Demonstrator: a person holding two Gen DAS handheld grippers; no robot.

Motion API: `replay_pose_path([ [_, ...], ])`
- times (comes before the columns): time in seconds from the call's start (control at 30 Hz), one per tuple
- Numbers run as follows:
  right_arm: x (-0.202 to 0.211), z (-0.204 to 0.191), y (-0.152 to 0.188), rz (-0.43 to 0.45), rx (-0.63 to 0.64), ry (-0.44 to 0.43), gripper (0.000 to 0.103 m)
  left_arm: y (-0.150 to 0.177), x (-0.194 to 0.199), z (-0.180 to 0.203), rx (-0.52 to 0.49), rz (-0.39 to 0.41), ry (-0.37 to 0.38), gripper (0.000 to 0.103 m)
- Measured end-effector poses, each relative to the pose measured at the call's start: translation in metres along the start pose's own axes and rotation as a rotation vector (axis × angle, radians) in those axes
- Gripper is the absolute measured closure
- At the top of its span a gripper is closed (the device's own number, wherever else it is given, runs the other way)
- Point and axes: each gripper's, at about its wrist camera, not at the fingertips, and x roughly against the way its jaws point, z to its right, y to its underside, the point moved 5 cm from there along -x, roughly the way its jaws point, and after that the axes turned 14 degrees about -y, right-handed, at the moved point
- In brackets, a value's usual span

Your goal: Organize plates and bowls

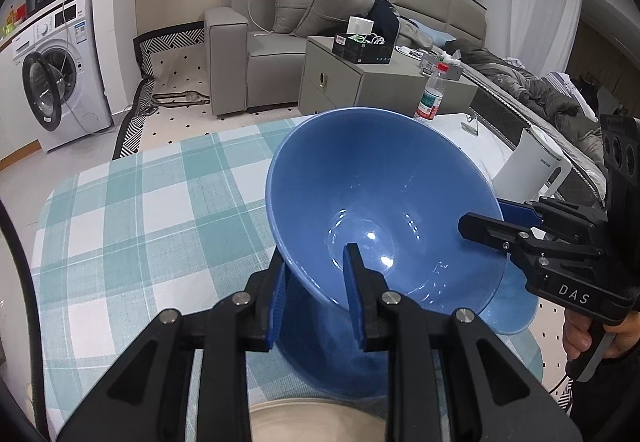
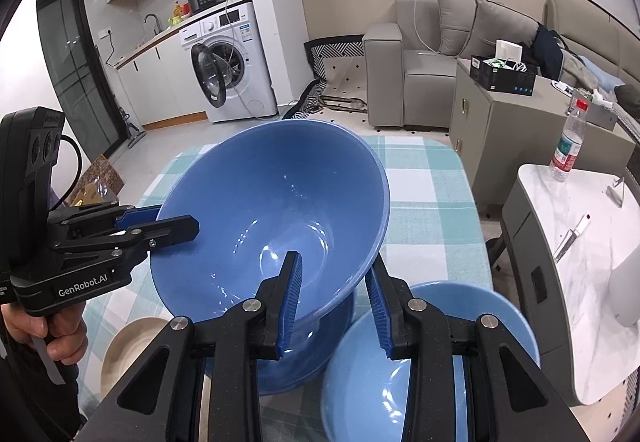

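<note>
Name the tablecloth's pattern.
Teal-and-white plaid tablecloth; the left wrist view shows it best.

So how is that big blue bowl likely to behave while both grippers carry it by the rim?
The big blue bowl looks rigid and glazed, with bright glare spots inside, so it may be slippery under the pads. The left gripper and right gripper each pinch only the rim, so it could pivot. It is probably ceramic, so likely heavy and breakable if dropped on the light blue bowl below.

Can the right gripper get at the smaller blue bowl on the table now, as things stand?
Probably not yet. The right gripper is shut on the rim of the large blue bowl, which the left gripper also grips. The smaller blue bowl lies just below it, uncovered, but the right gripper must release first.
</note>
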Motion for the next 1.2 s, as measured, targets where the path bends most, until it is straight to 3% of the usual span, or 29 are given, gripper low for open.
replay_pose_path([
  [0.47, -0.008, -0.014, 0.027, -0.034, -0.011, -0.022, 0.069, 0.026, 0.002, -0.009, 0.016, -0.024, 0.003, 0.078],
  [1.2, -0.019, -0.015, 0.042, -0.084, 0.026, 0.022, 0.068, 0.048, -0.007, -0.005, 0.007, -0.068, -0.013, 0.078],
])
